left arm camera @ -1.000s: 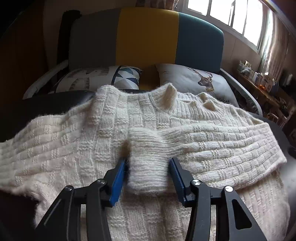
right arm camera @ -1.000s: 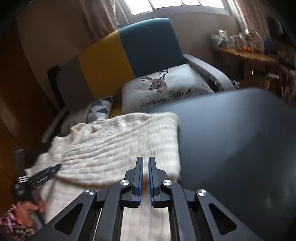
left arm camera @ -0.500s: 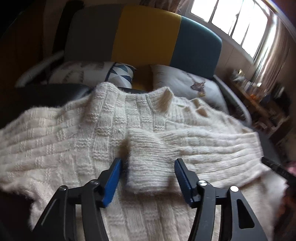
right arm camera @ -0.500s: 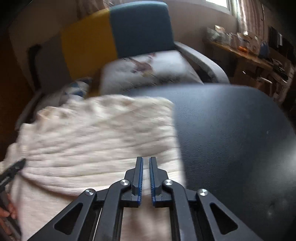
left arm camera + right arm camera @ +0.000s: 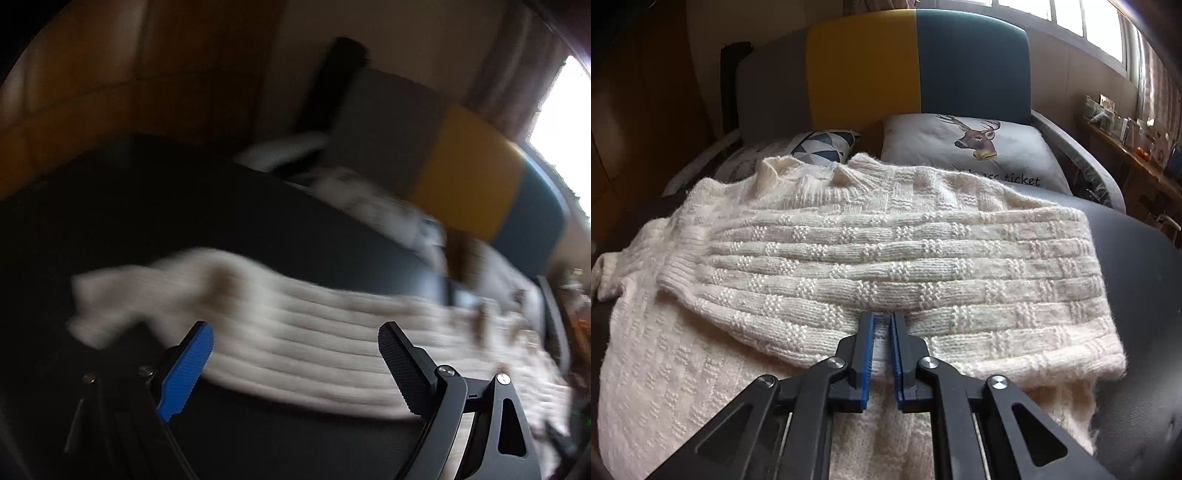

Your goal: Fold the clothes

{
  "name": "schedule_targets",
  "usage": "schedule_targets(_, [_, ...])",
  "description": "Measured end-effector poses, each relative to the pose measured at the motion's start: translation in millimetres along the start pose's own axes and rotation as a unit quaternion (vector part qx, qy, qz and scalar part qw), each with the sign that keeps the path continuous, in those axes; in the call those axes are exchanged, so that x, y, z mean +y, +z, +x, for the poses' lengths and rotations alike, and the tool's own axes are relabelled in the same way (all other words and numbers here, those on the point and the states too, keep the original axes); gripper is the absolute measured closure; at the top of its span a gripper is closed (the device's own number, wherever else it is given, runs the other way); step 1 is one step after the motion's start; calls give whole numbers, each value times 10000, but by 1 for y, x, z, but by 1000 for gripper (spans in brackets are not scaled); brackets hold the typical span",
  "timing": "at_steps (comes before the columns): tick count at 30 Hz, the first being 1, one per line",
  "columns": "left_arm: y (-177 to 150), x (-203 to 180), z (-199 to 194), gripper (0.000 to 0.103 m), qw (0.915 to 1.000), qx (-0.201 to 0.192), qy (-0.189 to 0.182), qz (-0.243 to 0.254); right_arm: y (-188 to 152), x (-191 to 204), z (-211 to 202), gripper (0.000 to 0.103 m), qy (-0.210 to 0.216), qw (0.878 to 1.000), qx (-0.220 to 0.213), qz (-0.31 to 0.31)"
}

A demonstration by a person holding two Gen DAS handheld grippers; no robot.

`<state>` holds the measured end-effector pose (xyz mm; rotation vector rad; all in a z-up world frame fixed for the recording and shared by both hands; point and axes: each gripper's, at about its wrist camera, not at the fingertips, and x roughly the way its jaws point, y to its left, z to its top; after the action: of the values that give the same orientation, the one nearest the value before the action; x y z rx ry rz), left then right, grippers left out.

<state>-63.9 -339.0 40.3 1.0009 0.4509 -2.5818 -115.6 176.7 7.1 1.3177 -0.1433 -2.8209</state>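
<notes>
A cream knitted sweater [image 5: 871,258] lies flat on a dark table [image 5: 1145,280], its right sleeve folded across the chest. My right gripper [image 5: 882,325] is shut and empty, its tips just over the lower edge of the folded sleeve. In the blurred left wrist view my left gripper [image 5: 295,339] is open wide and empty, hovering over the sweater's left sleeve [image 5: 288,332], which stretches out to the left across the dark table [image 5: 147,229].
A grey, yellow and teal sofa [image 5: 916,66] stands behind the table, with a deer cushion [image 5: 975,147] and a triangle-pattern cushion [image 5: 823,146]. A cluttered shelf [image 5: 1134,140] runs along the right under the window. Wooden panelling [image 5: 110,74] is at the left.
My left gripper has left the folded cuff, opened wider and swung left over the outstretched left sleeve. My right gripper has swung back to face the sweater squarely, still shut.
</notes>
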Motion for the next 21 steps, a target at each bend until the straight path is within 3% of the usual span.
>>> schedule_targets(3, [4, 41, -3, 0, 9975, -168, 506, 458, -1, 2, 0, 95, -59, 10000, -27, -36])
schedule_targets(6, [-4, 56, 1, 0, 9878, -152, 812, 1322, 0, 7, 2, 95, -150, 9998, -41, -107])
schedule_targets(11, [-25, 54, 15, 0, 9576, -5, 974, 2712, 1, 7, 5, 95, -152, 9998, -52, -98])
schedule_targets(16, [-29, 64, 33, 0, 9512, 95, 1090, 2886, 2, 5, 4, 95, -100, 9999, -52, -53])
schedule_targets(19, [-28, 69, 43, 0, 9560, 279, 1026, 2735, 2, 5, 3, 95, -107, 9999, -53, -58])
schedule_targets(21, [-29, 73, 49, 14, 9600, 433, 869, 2625, 2, 6, 3, 95, -109, 9999, -55, -57])
